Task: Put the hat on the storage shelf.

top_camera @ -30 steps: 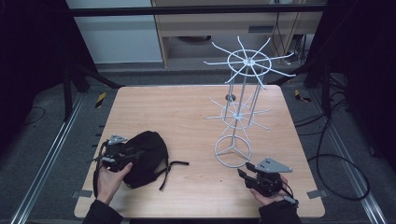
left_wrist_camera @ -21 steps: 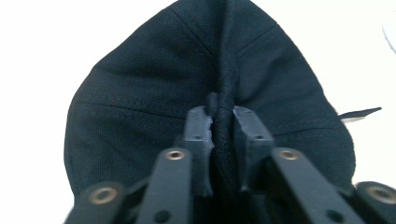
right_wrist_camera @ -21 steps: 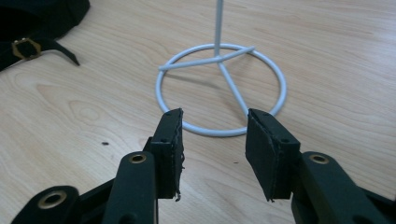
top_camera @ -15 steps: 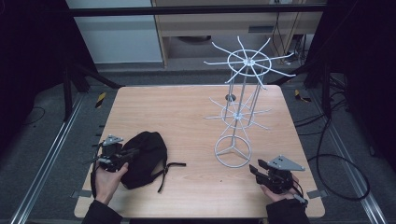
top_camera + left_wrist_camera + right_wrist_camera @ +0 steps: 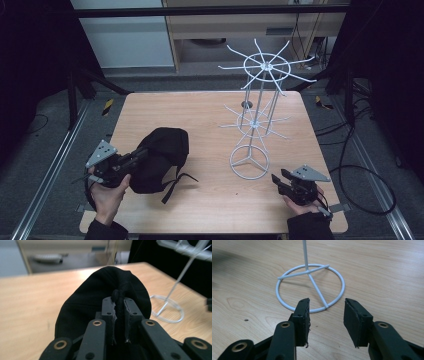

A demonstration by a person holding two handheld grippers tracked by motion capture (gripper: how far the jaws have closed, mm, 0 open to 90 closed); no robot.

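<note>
- The white wire rack [image 5: 255,120] stands on the right half of the tabletop [image 5: 210,110], its round base ring [image 5: 310,287] flat on the wood; it serves as the landmark here.
- A black cap [image 5: 161,157] lies well to the left of the rack, a strap trailing from it toward the rack's base.
- The left gripper [image 5: 131,159], on the side of the cap away from the rack, has just been closing and is now clamped on a fold of the cap's black fabric [image 5: 119,300], which is pinched between its pads.
- The right gripper [image 5: 278,181] sits just to the right of the rack's base, near the front edge, jaws apart with nothing between them, pointing at the ring.
</note>
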